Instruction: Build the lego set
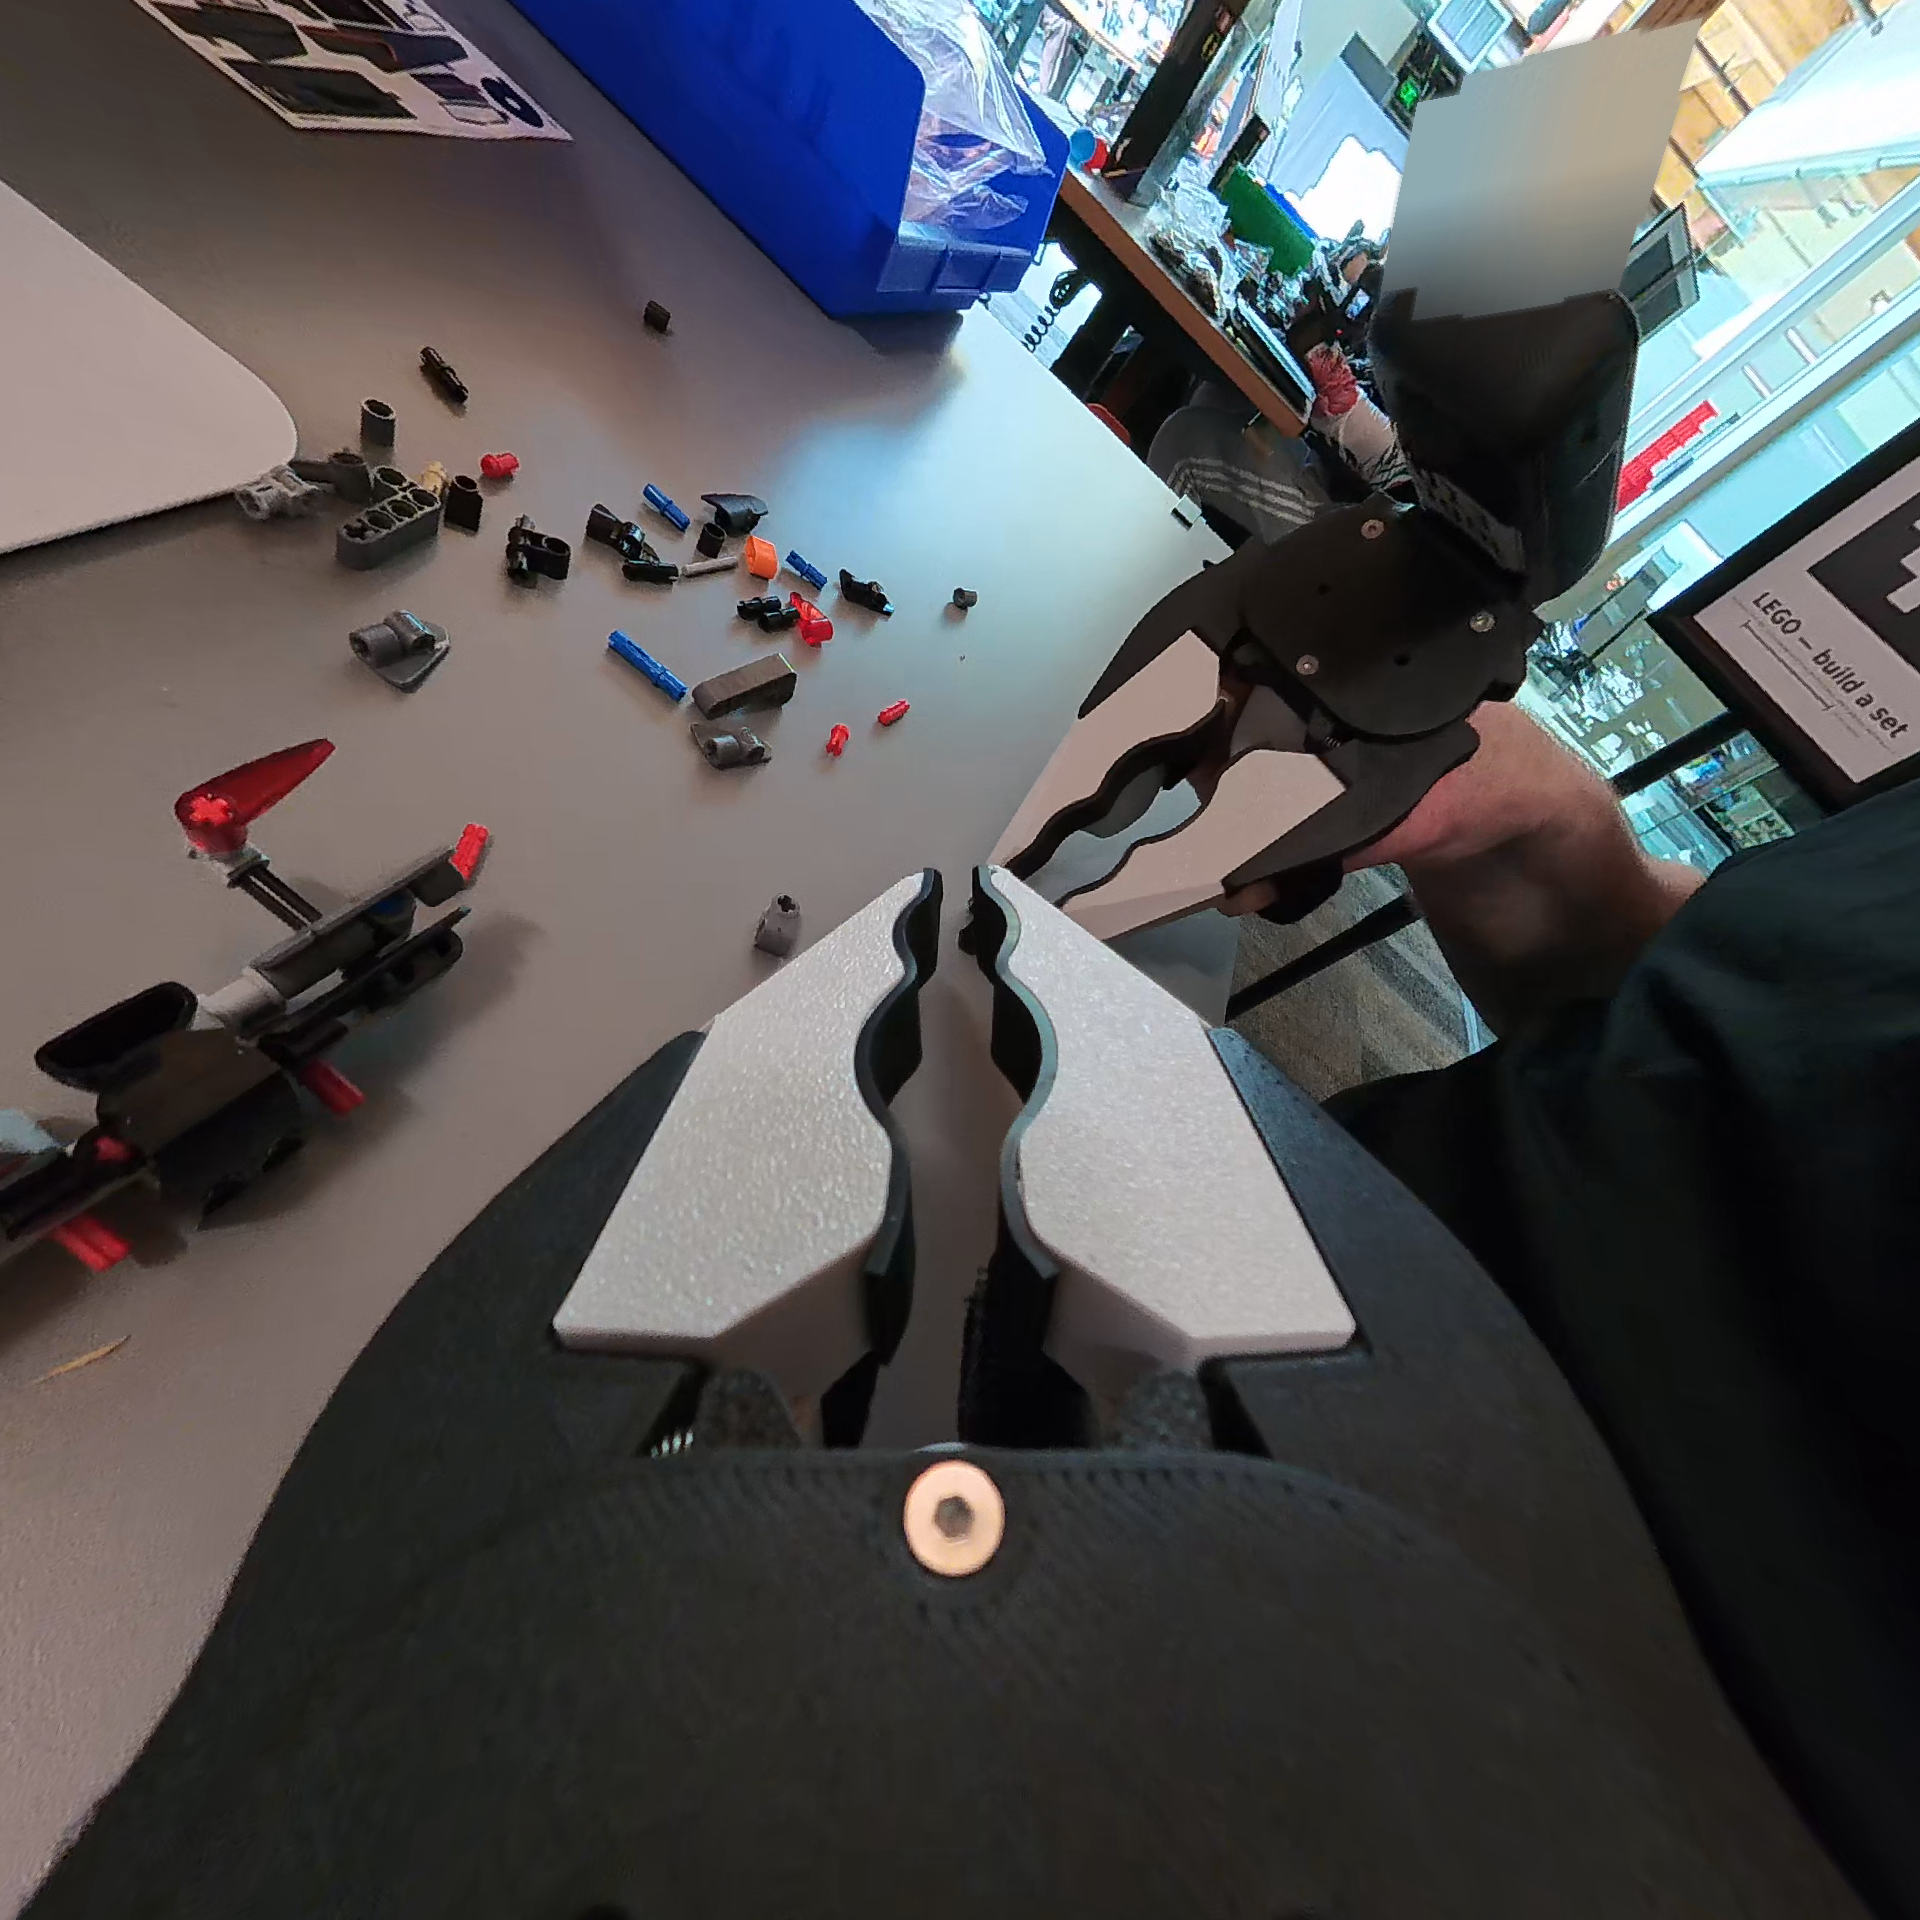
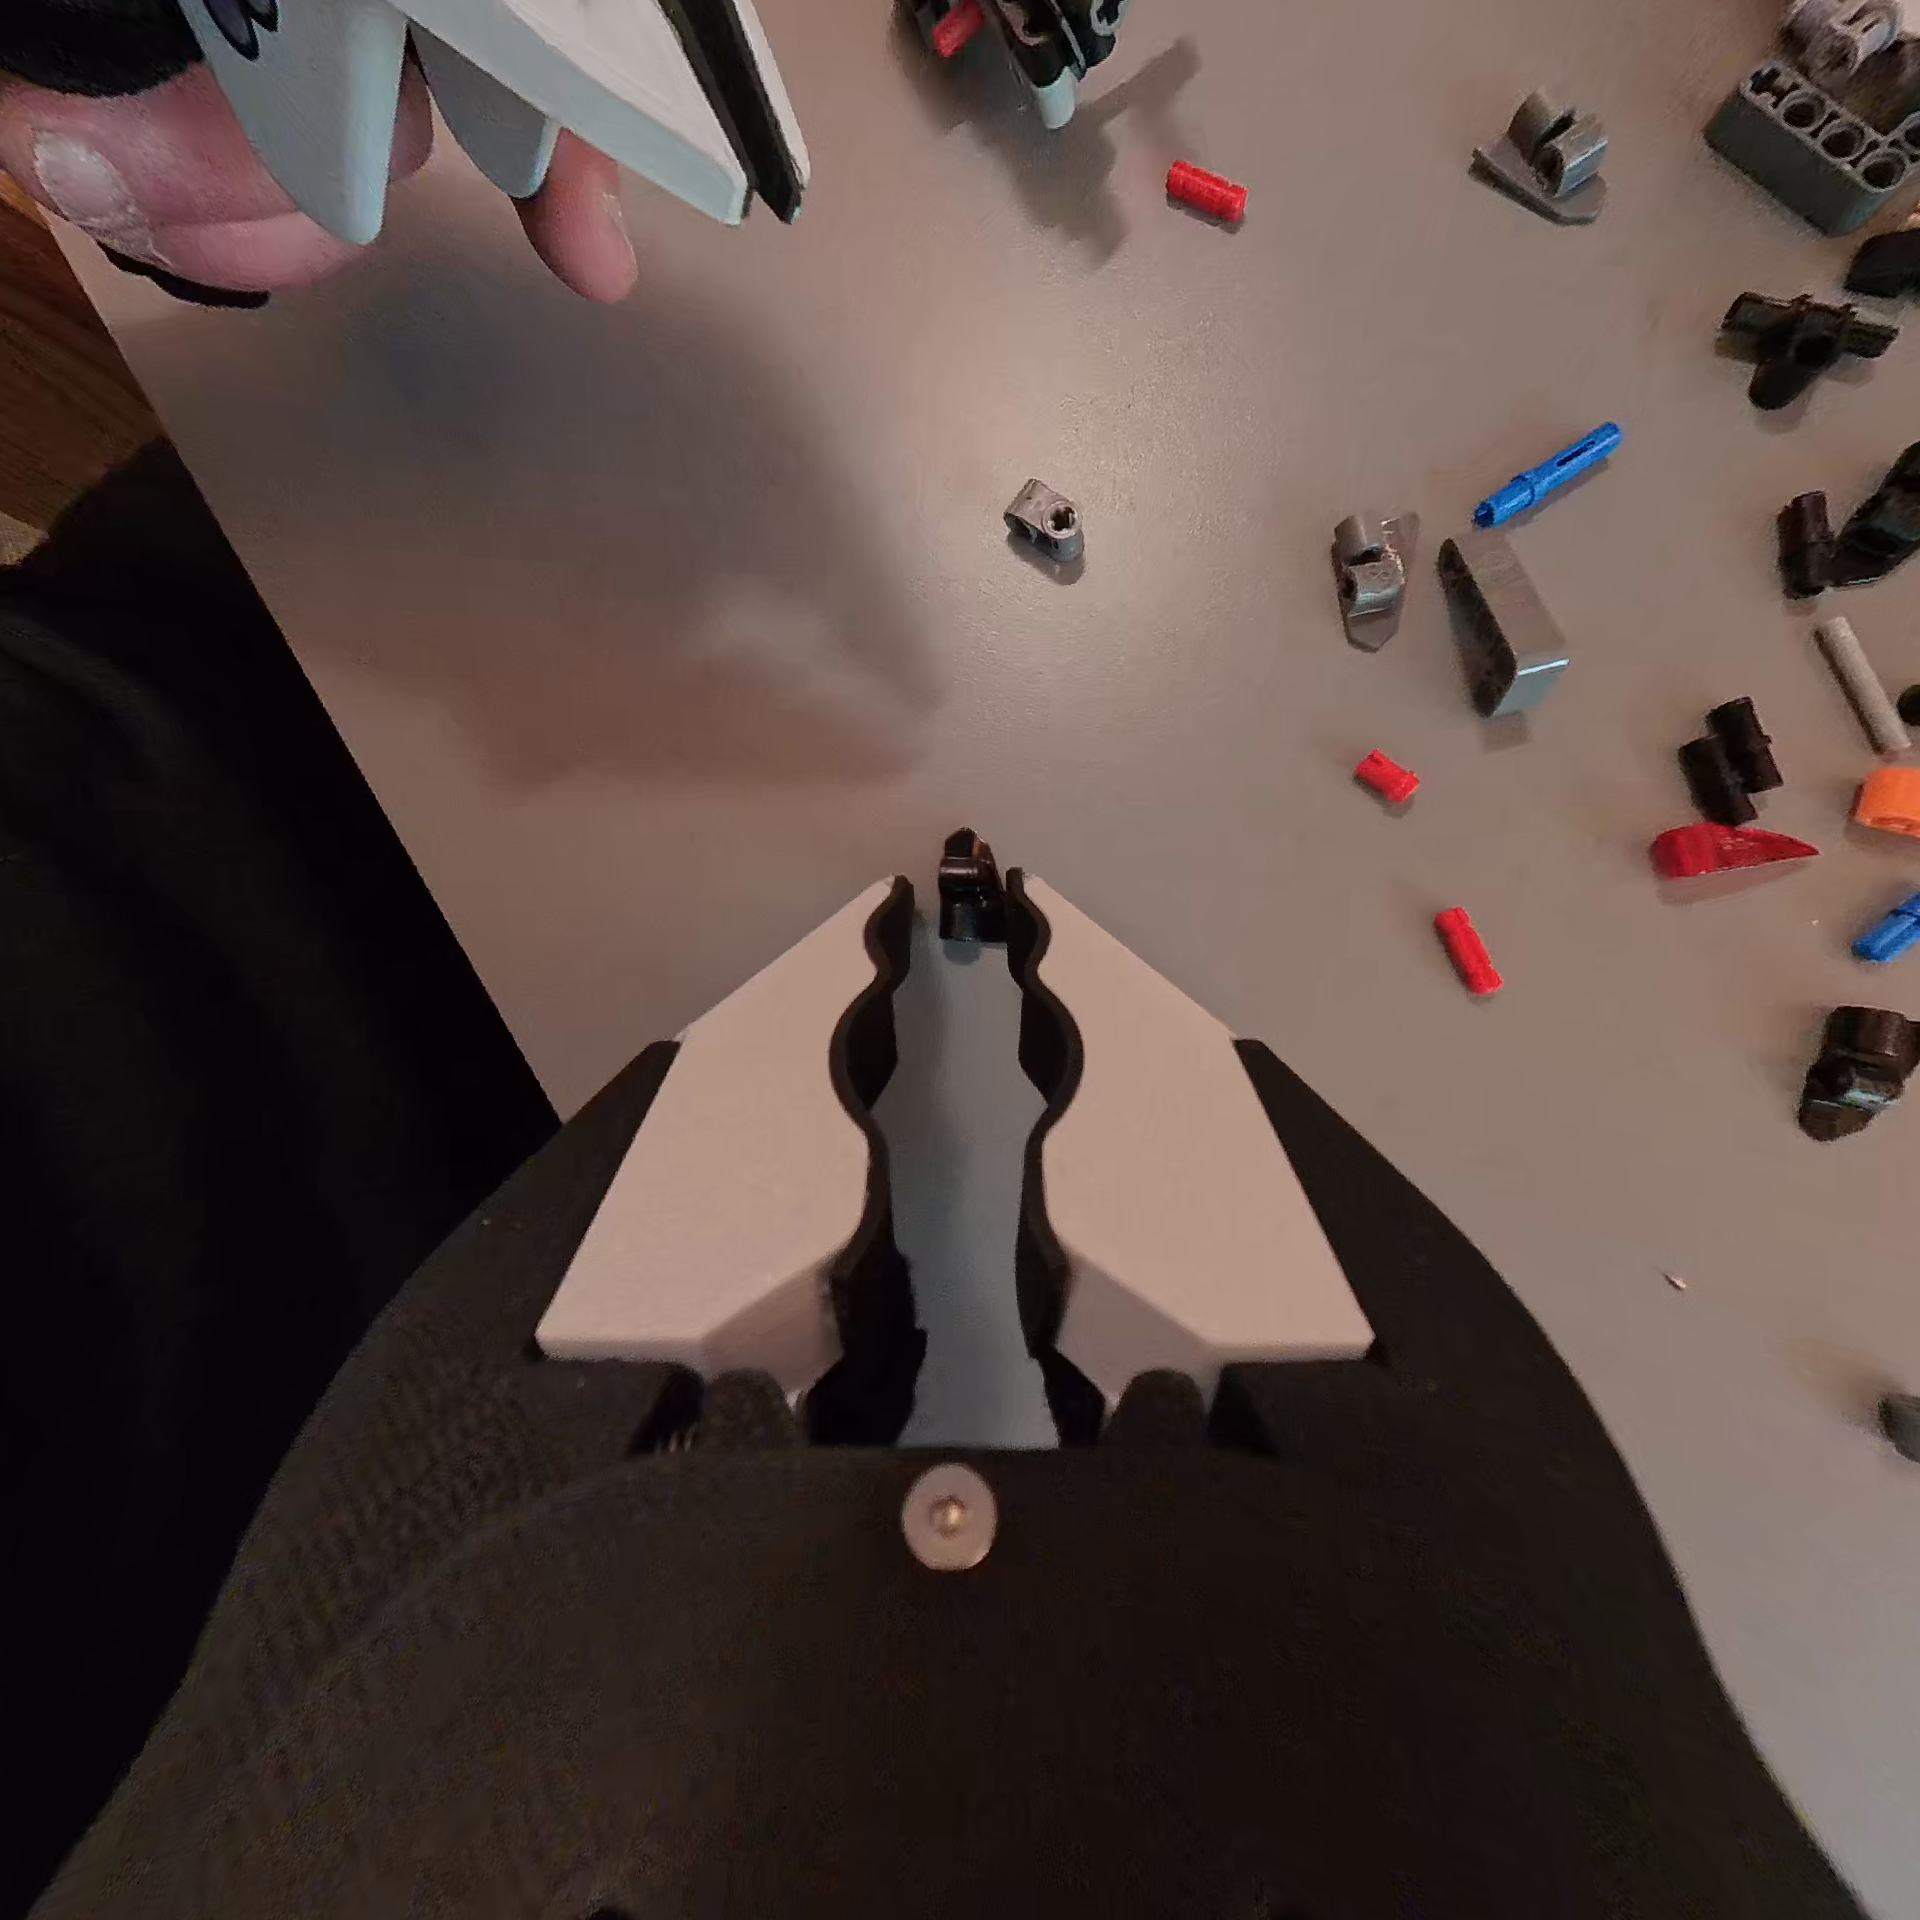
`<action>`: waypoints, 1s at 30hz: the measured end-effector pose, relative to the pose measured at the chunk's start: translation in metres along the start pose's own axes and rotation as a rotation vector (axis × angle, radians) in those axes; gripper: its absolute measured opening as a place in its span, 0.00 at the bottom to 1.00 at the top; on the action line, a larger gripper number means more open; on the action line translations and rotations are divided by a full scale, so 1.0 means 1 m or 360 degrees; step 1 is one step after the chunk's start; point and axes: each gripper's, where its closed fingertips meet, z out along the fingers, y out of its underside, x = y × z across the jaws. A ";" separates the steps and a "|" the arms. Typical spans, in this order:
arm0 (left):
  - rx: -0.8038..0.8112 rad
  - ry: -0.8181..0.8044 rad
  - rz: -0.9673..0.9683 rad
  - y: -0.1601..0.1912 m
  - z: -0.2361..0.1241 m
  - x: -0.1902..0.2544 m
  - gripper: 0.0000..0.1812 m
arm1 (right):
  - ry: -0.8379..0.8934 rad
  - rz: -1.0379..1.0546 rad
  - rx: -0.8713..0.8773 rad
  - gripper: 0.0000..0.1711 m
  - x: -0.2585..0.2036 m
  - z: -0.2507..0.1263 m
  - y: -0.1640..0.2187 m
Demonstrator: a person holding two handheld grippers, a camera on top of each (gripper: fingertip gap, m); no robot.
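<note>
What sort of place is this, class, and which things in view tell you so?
Probably a shared workshop or makerspace: a grey worktable strewn with loose lego pieces, a blue parts bin, and other cluttered benches beyond.

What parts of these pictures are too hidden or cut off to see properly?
- Small black piece in the right gripper: right wrist view, the fingertips hide its lower half.
- Half-built model: left wrist view, the left edge cuts it off.
- Left gripper: a dark speck at its tips, too small to tell if it holds anything.
</note>
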 end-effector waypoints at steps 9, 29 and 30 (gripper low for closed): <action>0.0016 -0.0019 0.0006 0.000 -0.004 -0.001 0.02 | 0.0030 0.0017 0.0101 0.10 0.002 -0.011 -0.007; -0.0124 -0.0159 0.0244 0.014 0.004 0.003 0.01 | 0.0024 0.0091 0.0186 0.10 -0.006 -0.021 0.011; -0.0139 -0.0157 0.0264 0.015 0.007 0.003 0.01 | 0.0015 0.0092 0.0186 0.09 -0.007 -0.021 0.011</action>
